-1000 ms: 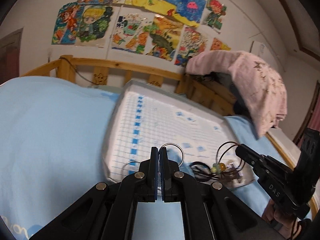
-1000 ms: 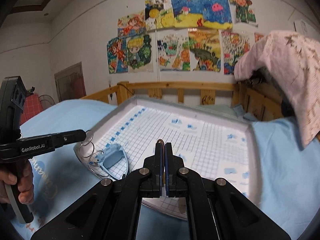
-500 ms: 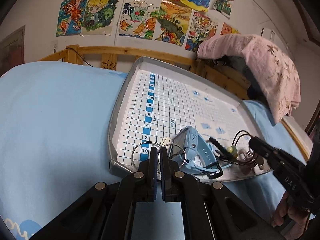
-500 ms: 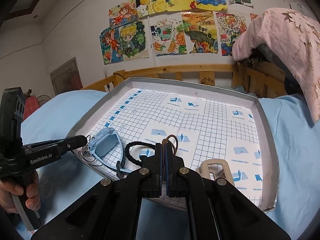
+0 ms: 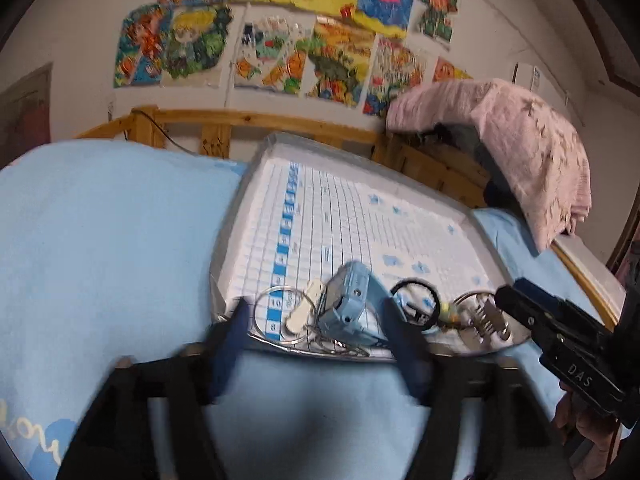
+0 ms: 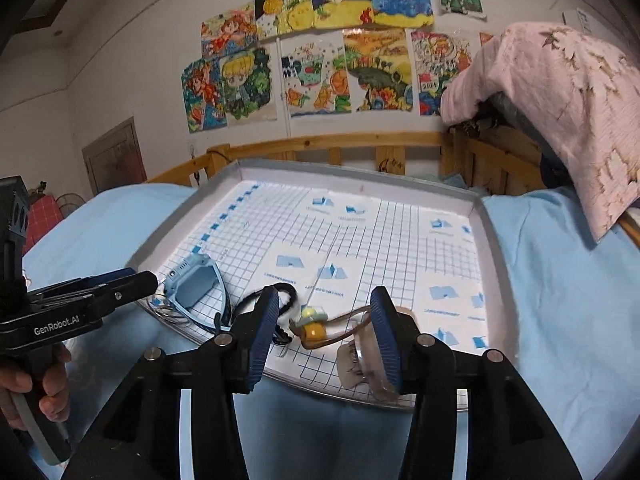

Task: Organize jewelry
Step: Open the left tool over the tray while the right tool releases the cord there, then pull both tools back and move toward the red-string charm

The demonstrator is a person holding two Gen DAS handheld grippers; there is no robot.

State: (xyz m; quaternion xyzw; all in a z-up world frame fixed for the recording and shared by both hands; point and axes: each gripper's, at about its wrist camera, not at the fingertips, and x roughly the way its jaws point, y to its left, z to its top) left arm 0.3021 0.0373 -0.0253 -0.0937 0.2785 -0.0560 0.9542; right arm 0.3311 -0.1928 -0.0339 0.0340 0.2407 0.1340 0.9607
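Lying at the tray's (image 6: 494,264) near edge: blue watch (image 5: 350,300) and wire rings (image 5: 280,316) between the opening, empty left gripper (image 5: 316,320); beaded cord (image 6: 316,326) between the opening right gripper (image 6: 324,322), both shut a second earlier, so the pieces are released for sorting.

light blue watch (image 6: 194,286); white tray (image 6: 490,240), blue grid lines; yellow bead (image 6: 314,330); pale blue bedsheet (image 5: 100,240); pink blanket (image 6: 560,100).

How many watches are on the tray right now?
1. The light blue watch lies near the tray's front-left corner, beside the wire rings. Another could hide behind the fingers.
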